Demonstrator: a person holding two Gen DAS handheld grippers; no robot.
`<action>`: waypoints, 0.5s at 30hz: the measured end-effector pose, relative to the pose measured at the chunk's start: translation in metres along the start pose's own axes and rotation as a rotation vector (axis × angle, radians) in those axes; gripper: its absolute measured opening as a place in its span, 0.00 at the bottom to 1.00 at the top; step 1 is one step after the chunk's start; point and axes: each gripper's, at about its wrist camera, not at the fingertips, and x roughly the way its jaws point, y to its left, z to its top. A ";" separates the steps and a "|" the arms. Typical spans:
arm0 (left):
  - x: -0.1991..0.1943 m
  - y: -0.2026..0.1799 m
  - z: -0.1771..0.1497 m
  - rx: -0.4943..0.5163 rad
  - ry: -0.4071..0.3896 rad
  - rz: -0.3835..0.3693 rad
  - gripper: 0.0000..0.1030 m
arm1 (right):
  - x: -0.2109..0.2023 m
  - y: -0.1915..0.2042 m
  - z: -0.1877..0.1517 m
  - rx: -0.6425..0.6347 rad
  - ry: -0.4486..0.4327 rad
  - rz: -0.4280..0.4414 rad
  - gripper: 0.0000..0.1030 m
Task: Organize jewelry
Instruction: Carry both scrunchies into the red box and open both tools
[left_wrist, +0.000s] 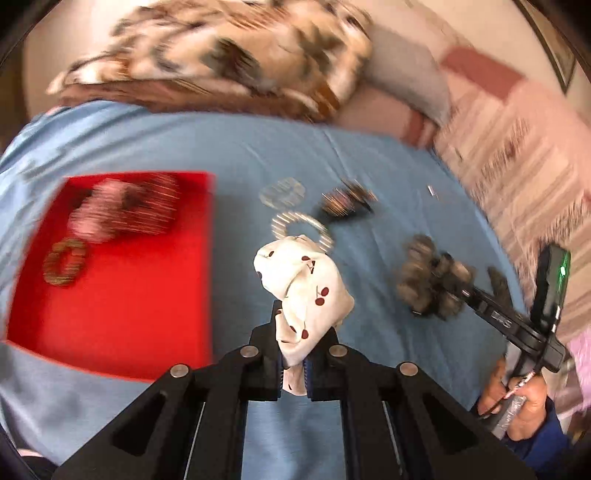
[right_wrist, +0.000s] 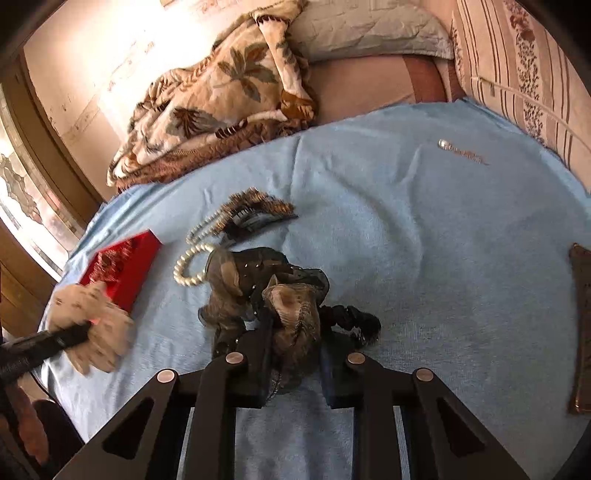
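My left gripper (left_wrist: 293, 363) is shut on a white scrunchie with red cherries (left_wrist: 306, 291) and holds it above the blue sheet, just right of the red tray (left_wrist: 122, 332). The tray holds a pink scrunchie (left_wrist: 122, 210) and a small beaded ring (left_wrist: 64, 262). My right gripper (right_wrist: 295, 365) is shut on a grey-brown sheer scrunchie (right_wrist: 291, 314); it also shows in the left wrist view (left_wrist: 428, 280). A pearl bracelet (right_wrist: 190, 266), a beaded hair clip (right_wrist: 255, 210) and a black scrunchie (right_wrist: 351, 317) lie on the sheet nearby.
A silver hairpin (right_wrist: 460, 151) lies far right on the blue sheet (right_wrist: 424, 240). A dark flat object (right_wrist: 583, 332) lies at the right edge. A patterned blanket (right_wrist: 221, 96) and pillows are at the head of the bed.
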 end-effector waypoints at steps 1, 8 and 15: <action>-0.004 0.010 0.002 -0.014 -0.015 0.013 0.08 | -0.004 0.005 0.003 0.003 -0.005 0.014 0.22; -0.016 0.121 -0.005 -0.213 -0.032 0.163 0.08 | -0.004 0.081 0.022 -0.063 0.022 0.145 0.22; -0.007 0.190 -0.015 -0.293 0.012 0.298 0.08 | 0.043 0.185 0.018 -0.181 0.133 0.237 0.22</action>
